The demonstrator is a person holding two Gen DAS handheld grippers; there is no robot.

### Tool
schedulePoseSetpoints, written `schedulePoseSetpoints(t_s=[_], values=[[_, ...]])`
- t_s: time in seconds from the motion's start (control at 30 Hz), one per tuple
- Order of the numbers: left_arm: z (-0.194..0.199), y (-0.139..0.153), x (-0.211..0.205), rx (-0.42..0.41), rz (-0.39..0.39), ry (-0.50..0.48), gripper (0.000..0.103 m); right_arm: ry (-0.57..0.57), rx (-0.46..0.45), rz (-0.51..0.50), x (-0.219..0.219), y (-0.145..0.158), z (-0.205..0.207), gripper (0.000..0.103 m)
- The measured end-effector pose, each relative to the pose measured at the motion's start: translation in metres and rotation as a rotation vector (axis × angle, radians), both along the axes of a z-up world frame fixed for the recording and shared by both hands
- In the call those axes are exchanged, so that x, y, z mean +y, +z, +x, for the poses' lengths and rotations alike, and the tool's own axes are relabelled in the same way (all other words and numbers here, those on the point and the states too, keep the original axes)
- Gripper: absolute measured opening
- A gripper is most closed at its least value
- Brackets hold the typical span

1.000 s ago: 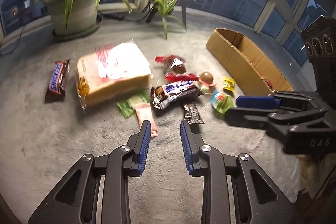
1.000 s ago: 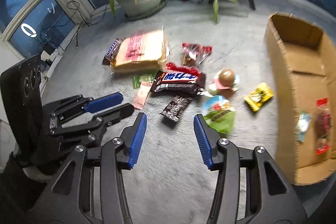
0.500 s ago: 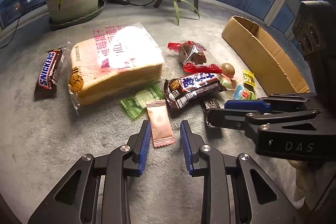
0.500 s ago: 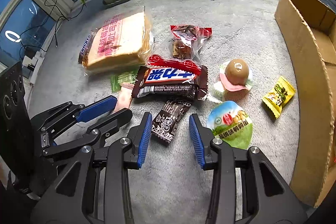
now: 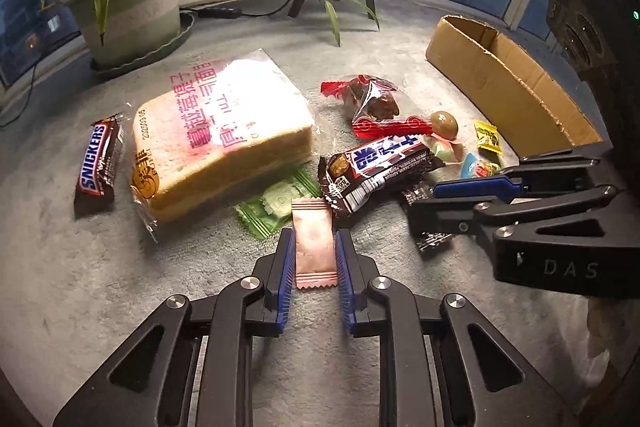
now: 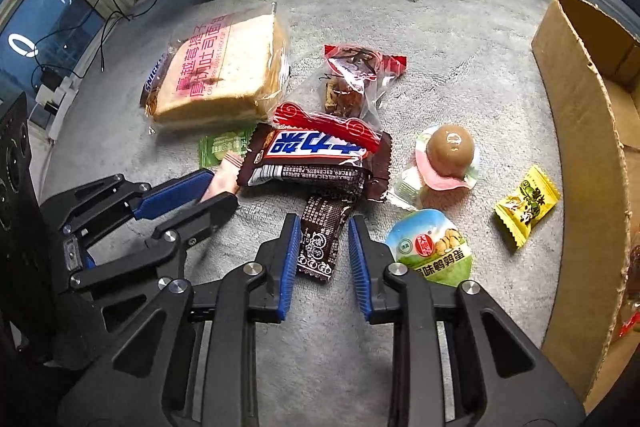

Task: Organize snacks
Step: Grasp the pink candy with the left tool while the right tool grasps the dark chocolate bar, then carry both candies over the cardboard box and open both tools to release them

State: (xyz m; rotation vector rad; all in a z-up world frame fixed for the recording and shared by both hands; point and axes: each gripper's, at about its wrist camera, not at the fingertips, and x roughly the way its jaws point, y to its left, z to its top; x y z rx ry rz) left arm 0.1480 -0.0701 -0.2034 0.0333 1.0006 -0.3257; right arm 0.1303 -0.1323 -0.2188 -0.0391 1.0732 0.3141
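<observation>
You've just lowered both grippers, so the left gripper [image 5: 313, 255] fingers straddle the pink packet [image 5: 313, 243] and the right gripper [image 6: 322, 251] the brown packet [image 6: 321, 238], both released, ready to pinch.

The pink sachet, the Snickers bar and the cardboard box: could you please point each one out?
pink sachet [image 5: 314, 243], left wrist view, wrapper middle.
Snickers bar [image 5: 97, 163], left wrist view, on the lettering.
cardboard box [image 6: 580, 163], right wrist view, near wall.

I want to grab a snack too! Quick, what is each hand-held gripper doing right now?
Left hand-held gripper: open, fingers either side of the pink candy, not pinching it.
Right hand-held gripper: open, around the small brown packet.
</observation>
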Motion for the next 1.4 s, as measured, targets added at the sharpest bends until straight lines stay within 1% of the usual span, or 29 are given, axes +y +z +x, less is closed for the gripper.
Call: schedulePoseSetpoints(t_s=[0.17, 0.27, 0.3, 0.37, 0.4, 0.53, 0.67, 0.83, 0.9, 1.0, 1.07, 1.13, 1.17, 1.3, 1.37, 1.4], values=[[0.001, 0.0, 0.0, -0.001, -0.004, 0.012, 0.019, 0.016, -0.013, -0.026, 0.003, 0.0, -0.002, 0.026], [-0.001, 0.0, -0.005, -0.017, 0.028, -0.013, 0.019, 0.018, -0.019, -0.036, 0.005, -0.001, -0.004, 0.024], [-0.001, 0.0, -0.004, -0.016, 0.023, -0.013, 0.019, 0.019, -0.02, -0.035, 0.005, 0.0, -0.005, 0.022], [-0.001, 0.0, 0.0, -0.008, -0.005, -0.003, 0.018, 0.016, -0.019, -0.025, 0.004, -0.001, -0.007, 0.02], [-0.001, 0.0, 0.002, -0.005, -0.016, 0.003, 0.018, 0.014, -0.02, -0.018, 0.003, 0.0, -0.008, 0.018], [-0.006, 0.001, 0.009, 0.003, -0.05, 0.023, 0.018, 0.011, -0.017, 0.006, -0.004, -0.002, -0.013, 0.016], [-0.011, 0.001, 0.009, 0.006, -0.057, 0.022, 0.018, 0.011, -0.021, 0.014, -0.006, -0.002, -0.016, 0.015], [-0.014, 0.003, 0.011, 0.008, -0.077, 0.037, 0.018, 0.013, -0.03, 0.021, -0.01, 0.003, -0.02, 0.009], [-0.014, 0.003, 0.012, 0.009, -0.078, 0.041, 0.018, 0.032, -0.013, 0.024, -0.009, 0.0, -0.019, 0.009], [-0.015, 0.001, 0.012, 0.011, -0.077, 0.041, 0.018, 0.025, -0.007, 0.021, -0.005, -0.001, -0.018, 0.009], [-0.015, 0.002, 0.012, 0.01, -0.081, 0.045, 0.018, 0.028, -0.005, 0.021, 0.0, -0.001, -0.017, 0.015], [-0.016, 0.002, 0.013, 0.009, -0.087, 0.051, 0.018, 0.029, -0.013, -0.002, 0.008, -0.001, -0.015, 0.031], [-0.016, 0.002, 0.013, 0.008, -0.088, 0.052, 0.018, 0.029, -0.015, -0.013, 0.011, -0.002, -0.015, 0.033], [-0.02, 0.003, 0.018, 0.005, -0.093, 0.061, 0.018, 0.04, -0.034, -0.077, 0.025, -0.002, -0.01, 0.034], [-0.021, 0.004, 0.021, 0.002, -0.096, 0.067, 0.018, 0.047, -0.045, -0.112, 0.03, -0.002, -0.009, 0.031], [-0.021, 0.004, 0.022, 0.002, -0.096, 0.067, 0.018, 0.055, -0.053, -0.141, 0.033, -0.003, -0.008, 0.027]])
